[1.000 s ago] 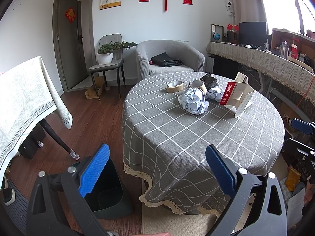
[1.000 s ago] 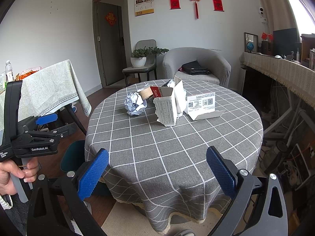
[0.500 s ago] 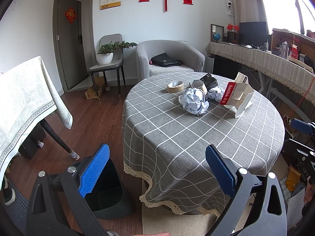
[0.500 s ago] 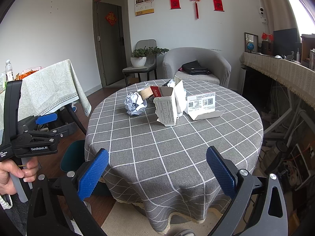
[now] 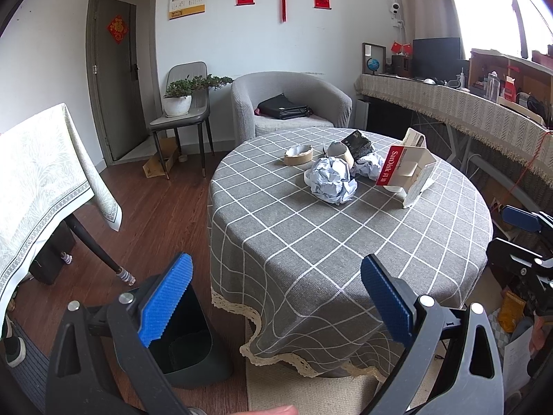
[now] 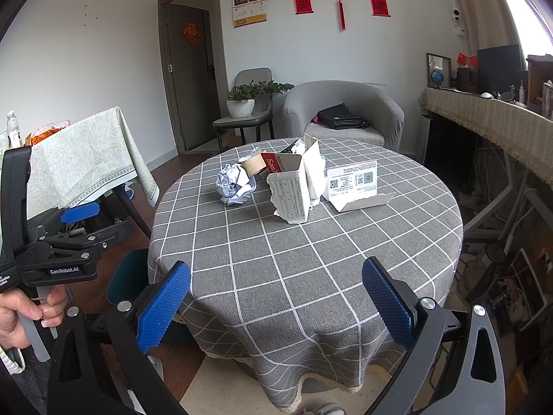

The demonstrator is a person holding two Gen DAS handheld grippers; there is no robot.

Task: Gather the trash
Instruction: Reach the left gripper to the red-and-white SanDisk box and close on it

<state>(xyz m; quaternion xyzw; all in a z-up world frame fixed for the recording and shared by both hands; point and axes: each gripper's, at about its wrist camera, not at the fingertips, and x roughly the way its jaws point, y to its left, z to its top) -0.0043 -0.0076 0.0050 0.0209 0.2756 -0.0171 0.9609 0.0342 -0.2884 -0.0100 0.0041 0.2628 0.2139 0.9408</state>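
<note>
Trash lies on a round table with a grey checked cloth (image 5: 345,242) (image 6: 311,259): a crumpled paper ball (image 5: 333,180) (image 6: 235,184), a second paper ball (image 5: 368,169), two tape rolls (image 5: 299,155) (image 5: 340,152), a black packet (image 5: 359,142), a torn red and white box (image 5: 406,169) (image 6: 292,188) and a flat white card piece (image 6: 356,186). A dark bin (image 5: 186,339) (image 6: 129,273) stands on the floor left of the table. My left gripper (image 5: 273,297) is open near the table's front left edge, above the bin. My right gripper (image 6: 276,301) is open at the table's front edge. Both hold nothing.
A grey armchair (image 5: 290,103) with a black bag and a chair with a potted plant (image 5: 179,98) stand behind the table. A cloth-covered table (image 5: 38,173) is at the left, a long cluttered shelf (image 5: 484,103) at the right. A hand (image 6: 24,311) holds the left gripper.
</note>
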